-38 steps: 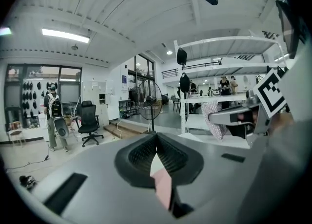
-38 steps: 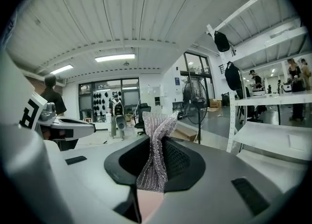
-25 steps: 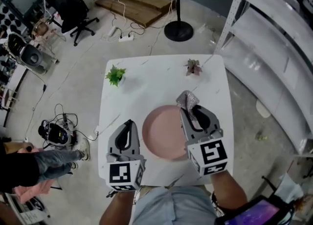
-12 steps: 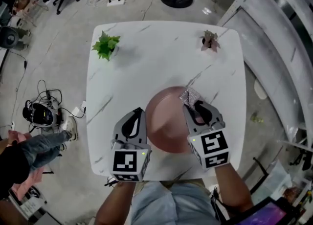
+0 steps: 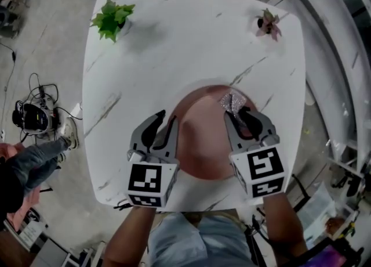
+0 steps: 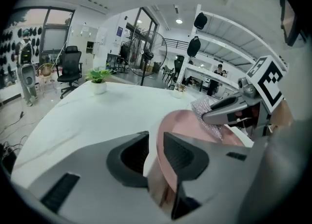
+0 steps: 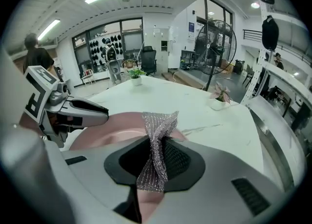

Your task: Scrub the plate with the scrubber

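Observation:
A round pink plate (image 5: 206, 144) lies on the white marble table (image 5: 174, 45) near its front edge. My left gripper (image 5: 164, 124) is at the plate's left rim, one jaw on each side of the edge and shut on it. In the left gripper view the plate's rim (image 6: 158, 140) runs up between the two pads. My right gripper (image 5: 243, 115) is over the plate's far right part, shut on a silver mesh scrubber (image 5: 232, 101). A strip of the scrubber (image 7: 157, 142) stands pinched between the jaws, with the plate (image 7: 112, 125) just beyond it.
A small green plant (image 5: 112, 16) stands at the table's far left corner and a pink plant (image 5: 268, 25) at the far right. White shelving (image 5: 342, 57) runs along the right. A person's legs (image 5: 32, 164) and cables are on the floor at left.
The left gripper has moved right from beside the plate onto its left rim, and its jaws now straddle the edge. The right gripper still holds the scrubber over the plate. The head view has shifted forward.

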Available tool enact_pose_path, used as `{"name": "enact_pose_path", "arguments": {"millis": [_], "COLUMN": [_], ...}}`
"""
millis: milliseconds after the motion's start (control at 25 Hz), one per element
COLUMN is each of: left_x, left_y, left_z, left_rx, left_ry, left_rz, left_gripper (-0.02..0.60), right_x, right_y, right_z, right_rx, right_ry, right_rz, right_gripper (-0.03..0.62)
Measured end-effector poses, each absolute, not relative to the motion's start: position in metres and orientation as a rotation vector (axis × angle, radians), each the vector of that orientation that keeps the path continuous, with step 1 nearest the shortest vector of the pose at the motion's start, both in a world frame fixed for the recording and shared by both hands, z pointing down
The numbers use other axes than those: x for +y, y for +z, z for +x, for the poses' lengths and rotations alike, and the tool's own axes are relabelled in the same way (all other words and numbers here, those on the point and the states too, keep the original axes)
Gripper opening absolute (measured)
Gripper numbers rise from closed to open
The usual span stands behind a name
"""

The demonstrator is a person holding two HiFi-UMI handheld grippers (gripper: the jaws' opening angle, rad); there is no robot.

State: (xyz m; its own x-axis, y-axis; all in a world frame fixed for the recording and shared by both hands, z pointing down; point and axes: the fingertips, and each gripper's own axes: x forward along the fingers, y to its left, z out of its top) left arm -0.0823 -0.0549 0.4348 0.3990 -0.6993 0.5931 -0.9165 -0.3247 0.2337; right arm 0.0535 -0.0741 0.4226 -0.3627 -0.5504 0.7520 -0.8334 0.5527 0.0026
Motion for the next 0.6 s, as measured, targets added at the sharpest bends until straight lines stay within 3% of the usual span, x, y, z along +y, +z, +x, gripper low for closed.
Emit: {"name": "enact_pose_path", "arguments": {"millis": [160,360,600], "left_x": [-0.054,-0.057,-0.058], "left_y": [0.449,0.453,0.452], "left_z": [-0.077,-0.073,-0.07], "left_rx": [-1.318,-1.298,-1.212], "left_ry": [0.572,0.609,0.586], "left_rz": [2.104,2.112,2.111], "left_gripper": [0.094,0.032,0.022], "right_x": [-0.076,-0.077,-0.083], "right_y": [0.428,0.442,0.455], "right_z": [0.056,0.057,0.051], "right_rx": [-2.016,-1.904,-1.763], "right_ry": [0.496,0.472,0.343], "right_rz": [1.079,0.976,0.791], "right_gripper": [0.097,0.097,0.095]}}
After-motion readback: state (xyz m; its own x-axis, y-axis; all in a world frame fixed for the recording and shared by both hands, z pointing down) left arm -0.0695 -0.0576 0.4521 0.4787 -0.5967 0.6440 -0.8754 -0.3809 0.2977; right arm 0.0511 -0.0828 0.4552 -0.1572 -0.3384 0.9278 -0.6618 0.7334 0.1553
